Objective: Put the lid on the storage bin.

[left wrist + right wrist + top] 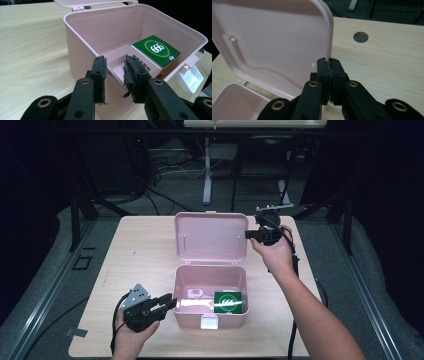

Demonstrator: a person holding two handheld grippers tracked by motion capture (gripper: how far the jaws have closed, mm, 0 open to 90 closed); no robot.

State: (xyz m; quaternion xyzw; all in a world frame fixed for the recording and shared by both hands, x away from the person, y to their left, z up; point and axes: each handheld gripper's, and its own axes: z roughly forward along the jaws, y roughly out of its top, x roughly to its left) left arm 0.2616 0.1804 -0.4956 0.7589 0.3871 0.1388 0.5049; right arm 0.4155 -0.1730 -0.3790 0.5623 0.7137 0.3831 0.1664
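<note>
Nearest me, my left gripper [167, 304] sits at the front left wall of the open pale pink plastic box [183, 314]; its black jaws, with frayed pads, straddle that wall as far closed as they go, one inside and one outside, and I cannot tell whether the pads actually press on it. Inside the box, toward its right side, lies a small green-topped carton [156, 49] with "666" printed in white inside a ringed oval; there is smaller writing on its white side that I cannot read. A white latch [190, 77] hangs off the box's front wall. Farther off, my right gripper [329, 65] is clamped shut on the right edge of the box's pink hinged lid [274, 37], which stands raised behind the box. Everything rests on a light wood-grain table [135, 250] with a round hole [360, 37] in it near the lid. Beyond the table the room is dark, with black frame legs and cables on a grey floor.
</note>
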